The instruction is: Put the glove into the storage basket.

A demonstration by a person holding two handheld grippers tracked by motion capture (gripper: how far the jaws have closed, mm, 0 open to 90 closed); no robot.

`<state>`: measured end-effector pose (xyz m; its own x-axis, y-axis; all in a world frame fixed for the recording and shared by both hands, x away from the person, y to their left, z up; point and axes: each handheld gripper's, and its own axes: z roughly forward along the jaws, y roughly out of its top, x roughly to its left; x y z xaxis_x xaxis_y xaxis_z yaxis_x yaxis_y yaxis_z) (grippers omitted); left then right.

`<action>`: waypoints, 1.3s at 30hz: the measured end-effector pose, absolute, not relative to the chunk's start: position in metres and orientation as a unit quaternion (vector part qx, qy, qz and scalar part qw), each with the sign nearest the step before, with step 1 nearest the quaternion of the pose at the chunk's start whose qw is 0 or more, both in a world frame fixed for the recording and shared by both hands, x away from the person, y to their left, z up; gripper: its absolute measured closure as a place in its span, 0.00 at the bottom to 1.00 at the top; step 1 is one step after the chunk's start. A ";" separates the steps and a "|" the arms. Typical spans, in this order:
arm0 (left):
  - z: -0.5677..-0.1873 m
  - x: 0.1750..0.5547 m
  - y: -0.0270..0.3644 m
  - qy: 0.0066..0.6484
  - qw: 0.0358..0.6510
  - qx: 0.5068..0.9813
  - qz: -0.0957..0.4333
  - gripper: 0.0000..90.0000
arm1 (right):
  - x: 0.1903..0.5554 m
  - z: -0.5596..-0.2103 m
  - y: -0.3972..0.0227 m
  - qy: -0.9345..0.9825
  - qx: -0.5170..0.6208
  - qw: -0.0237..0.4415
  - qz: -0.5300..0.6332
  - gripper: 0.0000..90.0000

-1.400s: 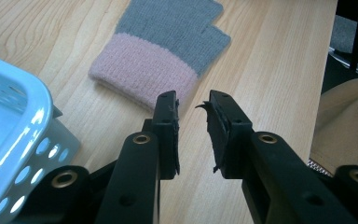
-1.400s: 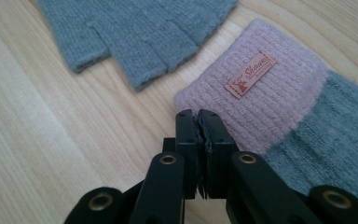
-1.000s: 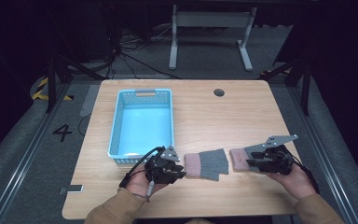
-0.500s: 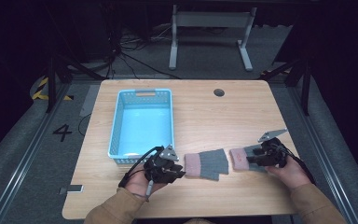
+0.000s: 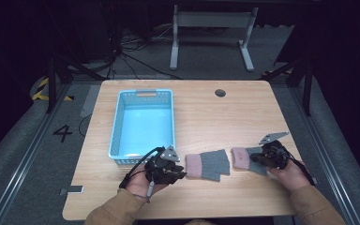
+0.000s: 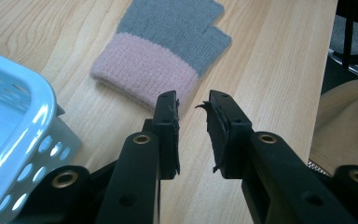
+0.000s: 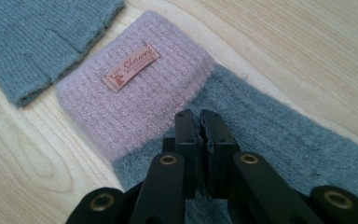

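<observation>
The right gripper (image 7: 199, 122) is tipped down onto the grey-and-pink knitted glove (image 7: 168, 107) — jaws just closed, seemingly pinching its wool. The left gripper (image 6: 192, 116) is held level, jaws parted, just short of a second matching knitted glove (image 6: 163, 51).

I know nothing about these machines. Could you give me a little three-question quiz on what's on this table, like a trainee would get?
1. True or false: the left claw grips the near glove, beside the basket.
2. What colour is the basket?
3. Which glove bears a sewn label? A: the near glove. B: the far glove.
Key: 1 false, its jaws stand open, just short of the pink cuff. 2 light blue. 3 B.
</observation>
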<state>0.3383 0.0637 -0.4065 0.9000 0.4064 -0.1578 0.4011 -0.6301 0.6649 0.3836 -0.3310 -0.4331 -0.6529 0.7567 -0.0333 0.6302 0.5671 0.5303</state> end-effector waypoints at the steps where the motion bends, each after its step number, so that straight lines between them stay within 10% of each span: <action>1: -0.406 0.338 0.064 0.224 0.367 0.903 0.004 0.82 | 0.383 -0.432 -0.330 0.876 0.395 0.131 0.245 0.97; 39: -0.404 0.336 0.068 0.226 0.370 0.901 0.008 0.82 | 0.357 -0.367 -0.229 0.871 0.303 0.134 0.361 0.97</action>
<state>0.3359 0.0680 -0.4038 0.8974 0.4142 -0.1523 0.4018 -0.6241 0.6701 0.3575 -0.2287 -0.3666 -0.7799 0.6257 -0.0147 0.4316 0.5547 0.7113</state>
